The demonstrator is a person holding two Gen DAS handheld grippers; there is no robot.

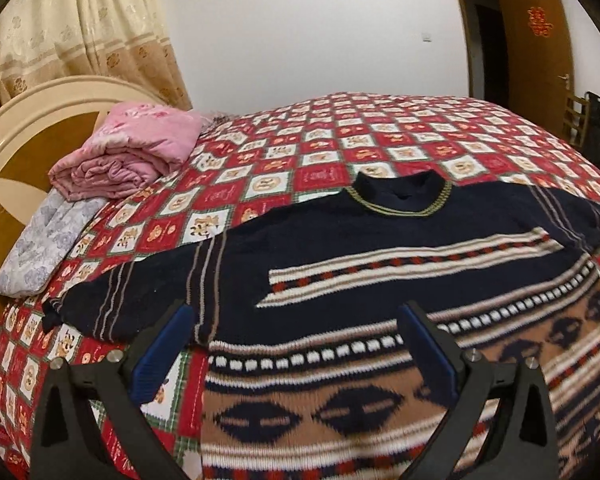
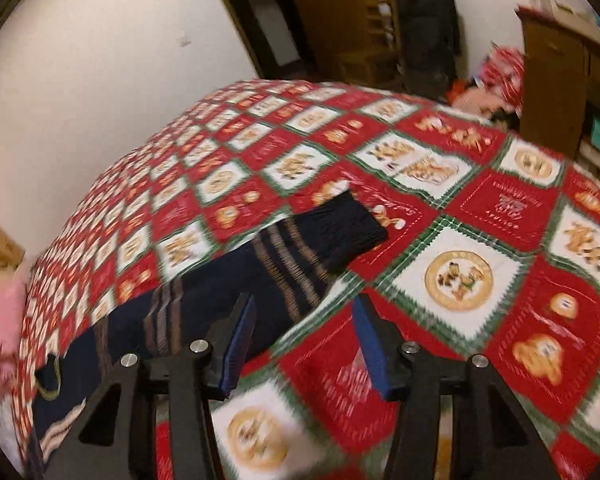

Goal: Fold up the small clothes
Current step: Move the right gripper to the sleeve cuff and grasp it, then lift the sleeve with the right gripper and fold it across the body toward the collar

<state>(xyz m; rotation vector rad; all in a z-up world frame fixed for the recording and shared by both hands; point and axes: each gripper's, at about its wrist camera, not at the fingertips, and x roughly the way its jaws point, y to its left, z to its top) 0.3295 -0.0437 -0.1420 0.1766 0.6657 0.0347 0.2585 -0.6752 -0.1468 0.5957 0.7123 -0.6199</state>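
A small navy knit sweater (image 1: pixel 340 236) with red, white and tan pattern bands lies flat on the bed, collar (image 1: pixel 400 192) at the far side, both sleeves spread out. My left gripper (image 1: pixel 296 320) is open and empty, hovering over the sweater's lower left body near the left sleeve (image 1: pixel 140 300). In the right wrist view the other sleeve (image 2: pixel 284 264) reaches out, its cuff (image 2: pixel 352 228) flat on the bedspread. My right gripper (image 2: pixel 304 312) is open and empty, just above this sleeve's near edge. That view is motion-blurred.
The bed has a red and white checked bedspread (image 1: pixel 340 136). A folded pink quilt (image 1: pixel 128 152) and a grey pillow (image 1: pixel 44 244) lie by the headboard (image 1: pixel 28 136). A brown door (image 1: pixel 536 48), a chair (image 2: pixel 380 40) and a wooden cabinet (image 2: pixel 556 80) stand beyond the bed.
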